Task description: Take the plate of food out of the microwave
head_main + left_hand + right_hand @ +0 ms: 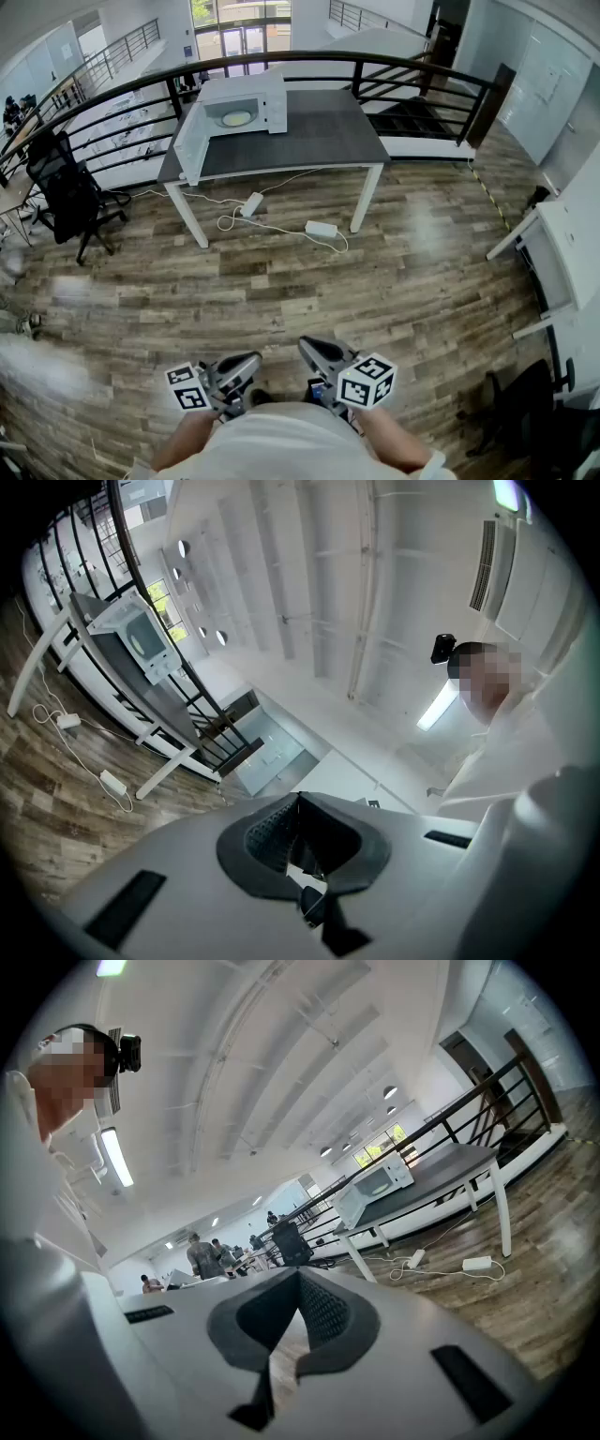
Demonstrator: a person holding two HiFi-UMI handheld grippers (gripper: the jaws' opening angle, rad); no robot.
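I judged the step in hand to be the approach. The microwave sat on the grey table in the upper middle of the head view, well apart from both claws at the bottom edge; its door stood open at the left of the opening; the plate of food lay inside the cavity, untouched.

The left gripper and the right gripper each had their jaws pressed together with nothing between them. To do this well, I reckoned I should come up square to the opening and step clear of the cables under the table; I should spread the jaws before reaching in, take the plate by its near rim, and keep it level while drawing it straight out past the door.

Counted: one microwave; one plate; one table; two grippers; two white power bricks on the floor; one black office chair at the left.
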